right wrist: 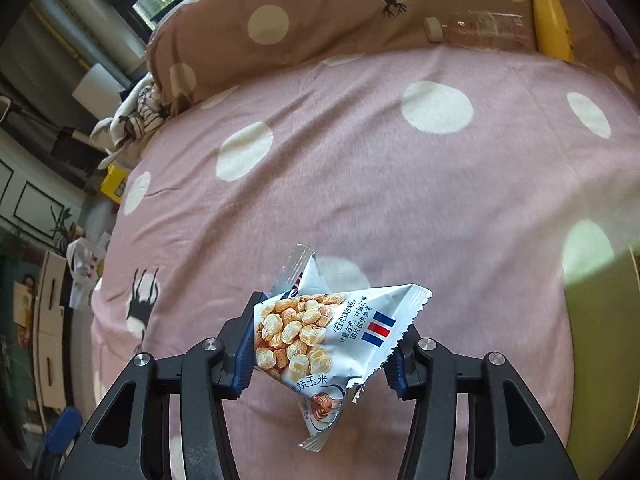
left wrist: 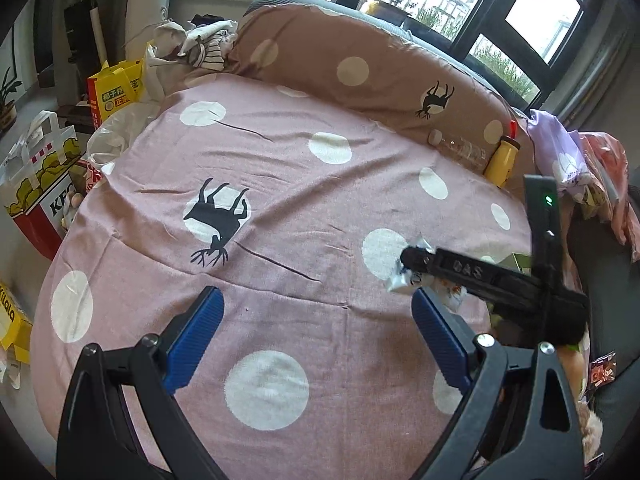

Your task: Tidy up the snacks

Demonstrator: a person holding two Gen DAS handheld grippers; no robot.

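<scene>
The right claw (right wrist: pixel 320 344) pinches the corn packet (right wrist: pixel 328 336) crosswise, its long axis running pad to pad; the left claw (left wrist: pixel 316 336) hangs wide and empty beside it.

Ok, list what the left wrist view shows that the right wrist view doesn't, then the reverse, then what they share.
Left wrist view only: the left hand-held gripper, open over bare bedspread; a KFC bag and a yellow box beside the bed; the right hand-held gripper seen from outside.

Right wrist view only: the printed front of the snack packet, corn kernels pictured, pinched between the right hand-held gripper pads.

Both: the pink dotted bedspread, brown pillow, clear bottle and yellow bottle.
</scene>
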